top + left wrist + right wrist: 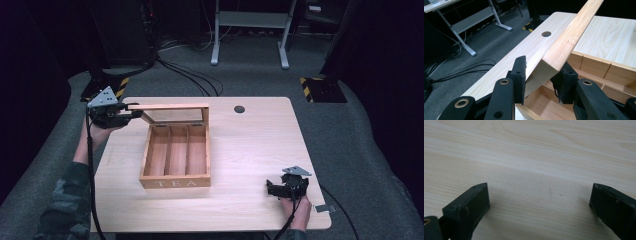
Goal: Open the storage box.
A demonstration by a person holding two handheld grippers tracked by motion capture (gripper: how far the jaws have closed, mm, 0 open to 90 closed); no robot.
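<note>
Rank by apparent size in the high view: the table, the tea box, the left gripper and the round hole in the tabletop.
1. table
2. tea box, lid held open
3. left gripper, shut on the lid's corner
4. round hole

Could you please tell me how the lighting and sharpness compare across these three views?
High view: the table is evenly lit, the surroundings fall to near black, and the picture is soft. Left gripper view: the tea box lid is bright and fairly sharp, while the left hand-held gripper blurs slightly up close. Right gripper view: the right hand-held gripper casts soft shadows on the wood.
</note>
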